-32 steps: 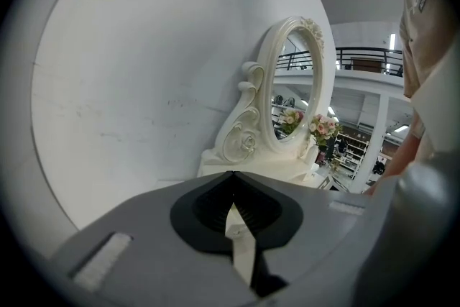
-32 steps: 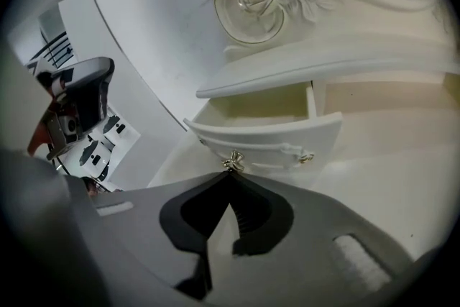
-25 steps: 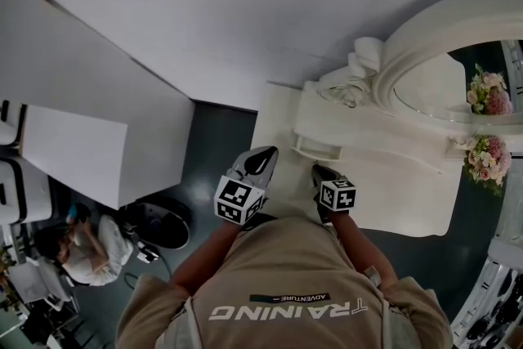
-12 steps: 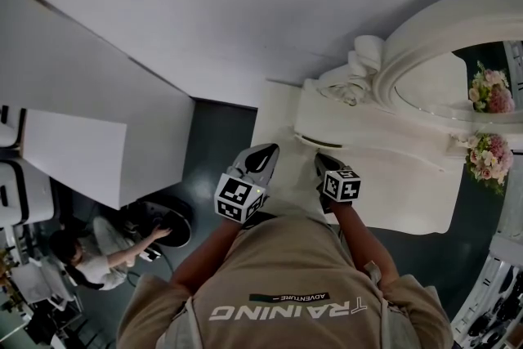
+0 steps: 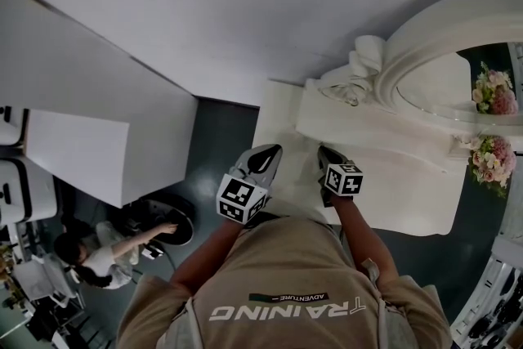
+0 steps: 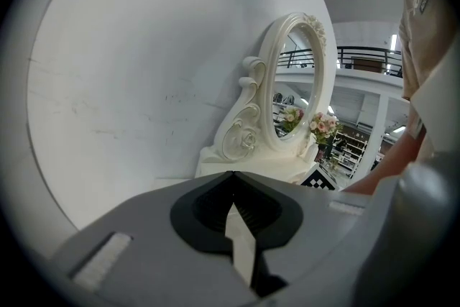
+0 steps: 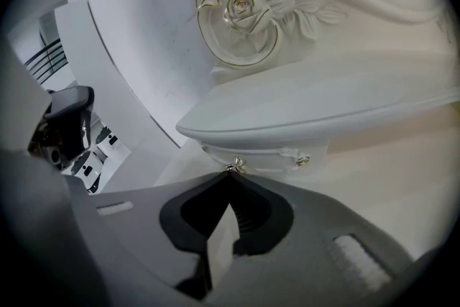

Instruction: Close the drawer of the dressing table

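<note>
The white dressing table (image 5: pixel 400 192) with its oval mirror (image 5: pixel 441 86) stands at the right in the head view. Its small drawer (image 7: pixel 262 152) lies flush under the carved shelf, with a metal knob (image 7: pixel 233 167) at its left and a second knob (image 7: pixel 303 160) further right. My right gripper (image 5: pixel 324 152) is shut, and in the right gripper view its tips (image 7: pixel 231 174) rest right at the left knob. My left gripper (image 5: pixel 267 152) is shut and empty, held over the tabletop's left part; in the left gripper view it (image 6: pixel 231 173) points toward the mirror (image 6: pixel 295 93).
Pink flowers (image 5: pixel 490 155) stand at the table's right end. A white wall (image 5: pixel 245 4) runs behind. A white partition (image 5: pixel 82 151) stands at the left, and a person (image 5: pixel 90 257) crouches on the dark floor beside a black round object (image 5: pixel 163 221).
The drawer stuck out from the shelf a second ago and now sits flush. My right gripper has moved forward with it. The left gripper has barely moved.
</note>
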Available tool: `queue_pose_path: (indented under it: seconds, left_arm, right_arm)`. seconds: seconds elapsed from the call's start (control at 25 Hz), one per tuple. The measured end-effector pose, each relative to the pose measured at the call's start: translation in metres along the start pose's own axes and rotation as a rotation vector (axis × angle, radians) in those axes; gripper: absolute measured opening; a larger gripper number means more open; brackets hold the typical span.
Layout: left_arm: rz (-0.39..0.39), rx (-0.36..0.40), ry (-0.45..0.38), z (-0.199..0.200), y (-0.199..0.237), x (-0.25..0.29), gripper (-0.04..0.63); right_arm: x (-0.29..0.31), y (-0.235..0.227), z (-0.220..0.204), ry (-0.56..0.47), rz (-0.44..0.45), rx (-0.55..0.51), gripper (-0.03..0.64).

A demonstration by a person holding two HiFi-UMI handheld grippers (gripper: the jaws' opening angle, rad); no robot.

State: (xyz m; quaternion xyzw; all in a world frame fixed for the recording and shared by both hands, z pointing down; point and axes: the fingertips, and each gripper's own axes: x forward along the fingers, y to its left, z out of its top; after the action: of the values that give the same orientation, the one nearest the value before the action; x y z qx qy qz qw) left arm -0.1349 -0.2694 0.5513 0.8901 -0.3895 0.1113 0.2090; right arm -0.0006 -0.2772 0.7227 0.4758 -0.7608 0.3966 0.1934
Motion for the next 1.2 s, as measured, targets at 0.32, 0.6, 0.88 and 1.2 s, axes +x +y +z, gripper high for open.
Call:
queue_pose_path:
  seconds: [0.32, 0.6, 0.88, 1.2]
  left_arm:
    - [0.005, 0.001, -0.010, 0.002, -0.002, -0.003, 0.018]
    - [-0.008, 0.016, -0.033, 0.007, -0.017, -0.008, 0.018]
    - [-0.034, 0.050, -0.052, 0.013, -0.041, -0.009, 0.018]
    - [-0.053, 0.103, -0.104, 0.033, -0.063, -0.011, 0.018]
  right_arm:
    - [-0.001, -0.003, 0.012, -0.035, -0.003, -0.017, 0.002]
    - [-0.024, 0.008, 0.014, -0.059, 0.025, -0.098, 0.002]
    - [-0.079, 0.036, 0.009, -0.126, 0.095, -0.226, 0.002]
    - [-0.152, 0.052, 0.057, -0.338, 0.105, -0.285, 0.002]
